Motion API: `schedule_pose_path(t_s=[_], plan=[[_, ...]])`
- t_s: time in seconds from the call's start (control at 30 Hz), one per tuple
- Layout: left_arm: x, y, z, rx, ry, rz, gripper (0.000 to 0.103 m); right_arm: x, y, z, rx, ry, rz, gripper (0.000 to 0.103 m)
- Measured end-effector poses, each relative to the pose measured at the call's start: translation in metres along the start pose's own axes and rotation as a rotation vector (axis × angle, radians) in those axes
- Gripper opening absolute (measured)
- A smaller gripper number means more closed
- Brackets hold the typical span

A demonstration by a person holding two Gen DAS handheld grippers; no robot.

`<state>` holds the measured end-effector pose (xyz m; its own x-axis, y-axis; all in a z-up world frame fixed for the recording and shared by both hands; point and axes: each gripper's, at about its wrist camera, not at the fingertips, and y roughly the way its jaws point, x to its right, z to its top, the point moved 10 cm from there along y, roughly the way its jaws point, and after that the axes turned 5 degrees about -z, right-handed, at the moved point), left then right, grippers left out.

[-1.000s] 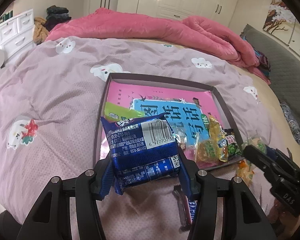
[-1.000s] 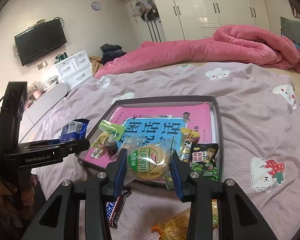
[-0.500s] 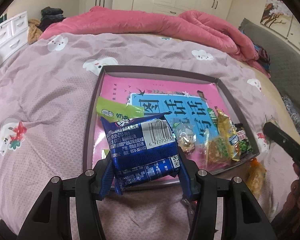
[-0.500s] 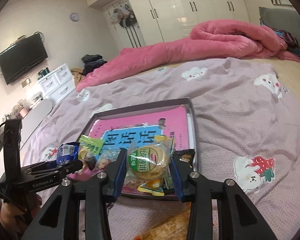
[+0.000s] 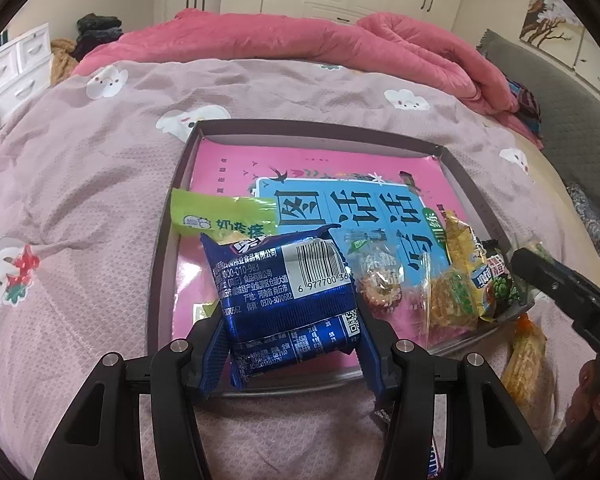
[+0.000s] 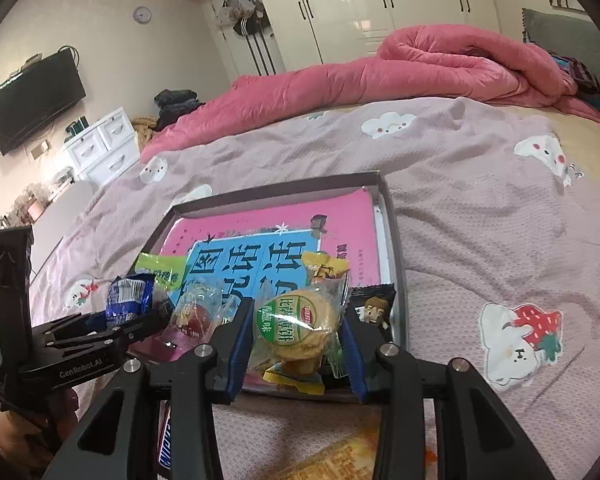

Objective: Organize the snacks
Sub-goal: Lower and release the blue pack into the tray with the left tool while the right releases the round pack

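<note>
My left gripper [image 5: 290, 344] is shut on a blue snack packet [image 5: 284, 288] and holds it over the near left part of a dark shallow tray [image 5: 162, 264] lined with a pink and blue book. My right gripper [image 6: 296, 354] is shut on a clear-wrapped round biscuit with a green label [image 6: 296, 326], held over the tray's near right edge [image 6: 398, 280]. In the tray lie a green packet [image 5: 220, 218], a clear-wrapped sweet [image 5: 378, 280], yellow packets [image 5: 456, 280] and a dark packet [image 6: 374, 306]. Each gripper shows in the other's view: the left [image 6: 112, 320], the right [image 5: 560, 284].
The tray rests on a lilac bedspread with cartoon prints. A chocolate bar [image 6: 166, 444] and an orange-yellow packet [image 6: 340, 456] lie on the bed in front of the tray. A rolled pink duvet [image 6: 420, 68] lies at the far side. White drawers [image 6: 104, 144] stand at left.
Both grippers have moved forward toward the tray with their snacks still held. The tray looks larger and nearer in both views. The right gripper now hangs over the tray's near edge.
</note>
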<state>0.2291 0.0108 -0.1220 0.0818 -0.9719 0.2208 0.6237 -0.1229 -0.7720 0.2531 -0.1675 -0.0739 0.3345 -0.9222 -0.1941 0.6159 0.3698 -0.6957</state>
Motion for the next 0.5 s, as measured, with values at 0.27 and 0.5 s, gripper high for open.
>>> schedule_pose_path(t_s=[0.27, 0.5], plan=[[0.002, 0.003, 0.001, 0.004, 0.007, -0.003, 0.057, -0.012, 0.015, -0.007, -0.026, -0.035, 0.011, 0.041], [0.003, 0.005, 0.003, 0.005, 0.012, -0.004, 0.057, -0.026, 0.026, -0.013, -0.047, -0.074, 0.027, 0.042]])
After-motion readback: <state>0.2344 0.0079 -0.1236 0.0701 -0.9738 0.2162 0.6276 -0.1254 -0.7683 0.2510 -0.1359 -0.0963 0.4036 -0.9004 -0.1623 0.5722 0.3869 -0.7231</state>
